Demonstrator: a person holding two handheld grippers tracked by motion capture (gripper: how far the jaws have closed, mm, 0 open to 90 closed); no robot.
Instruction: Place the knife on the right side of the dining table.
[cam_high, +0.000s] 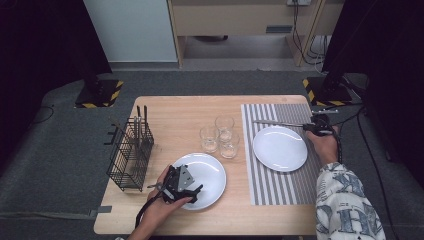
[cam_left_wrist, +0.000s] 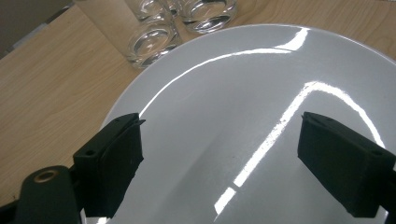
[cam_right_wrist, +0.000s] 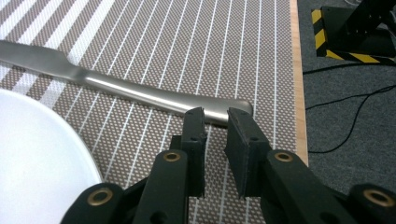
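Right claw (cam_right_wrist: 215, 116) sits at the far right of the striped mat (cam_high: 280, 185), jaws nearly closed on the handle end of a knife (cam_right_wrist: 140, 93); pads stand on either side of the handle tip with a narrow gap between them, and contact with the metal cannot be confirmed from the right gripper view. No other item is between the jaws. Knife lies flat on the mat, beyond the far rim of the right plate (cam_high: 280, 148), blade pointing toward the middle of the counter (cam_high: 175, 107). In the high view the knife (cam_high: 280, 123) runs roughly parallel to the counter's far edge, with the right claw (cam_high: 312, 127) at its handle end. Left claw (cam_left_wrist: 219, 154) hovers over the left plate (cam_left_wrist: 233, 93), jaws wide apart, holding nothing; in the high view the left claw (cam_high: 192, 192) is over that plate's near-left part. Left plate (cam_high: 210, 175) rests directly on bare wood, just left of the mat. Three glasses (cam_high: 222, 136) stand clustered between the two plates, toward the far side. A wire rack (cam_high: 130, 155) with cutlery upright in it stands at the counter's left edge.
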